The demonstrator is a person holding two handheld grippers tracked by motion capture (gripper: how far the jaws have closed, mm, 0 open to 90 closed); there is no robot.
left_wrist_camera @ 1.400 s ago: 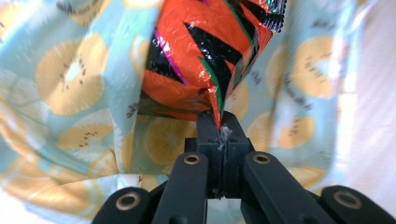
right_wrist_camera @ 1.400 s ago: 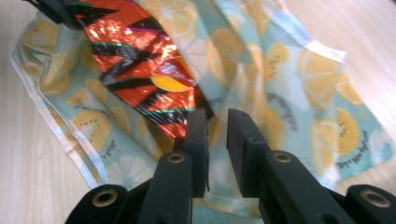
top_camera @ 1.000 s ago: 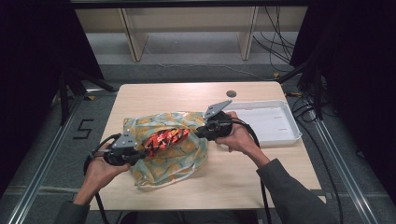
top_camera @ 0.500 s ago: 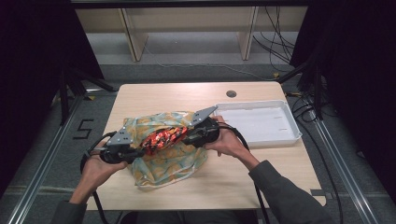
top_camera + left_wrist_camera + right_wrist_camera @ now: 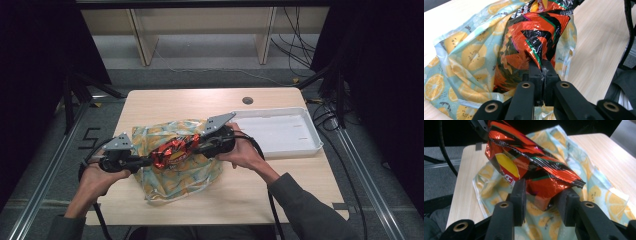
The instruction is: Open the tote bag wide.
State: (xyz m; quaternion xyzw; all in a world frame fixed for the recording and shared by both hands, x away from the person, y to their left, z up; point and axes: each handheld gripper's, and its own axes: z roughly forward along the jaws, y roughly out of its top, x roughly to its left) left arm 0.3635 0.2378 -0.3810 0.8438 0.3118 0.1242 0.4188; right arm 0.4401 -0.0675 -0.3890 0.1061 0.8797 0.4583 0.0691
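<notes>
Pinching the snack bag's point(image 5: 172, 151) left end, the left gripper point(image 5: 542, 72) is clamped tight; bag hangs over the fruit-print bag point(image 5: 175, 172). Right of it, the right gripper point(image 5: 542, 195) has just widened, jaws straddling the crimped end, a detail the high view hides.

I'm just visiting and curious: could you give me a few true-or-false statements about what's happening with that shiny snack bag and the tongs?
1. The left tongs are shut on an end of the red snack bag. True.
2. The snack bag lies in the white tray. False: it is held over the fruit-print bag, and nothing lies in the tray.
3. The right tongs have the snack bag's other end between their jaws. True.
4. The fruit-print bag shows strawberries. False: it shows orange and lemon slices.
5. The tray sits at the table's left side. False: it sits at the right.
</notes>
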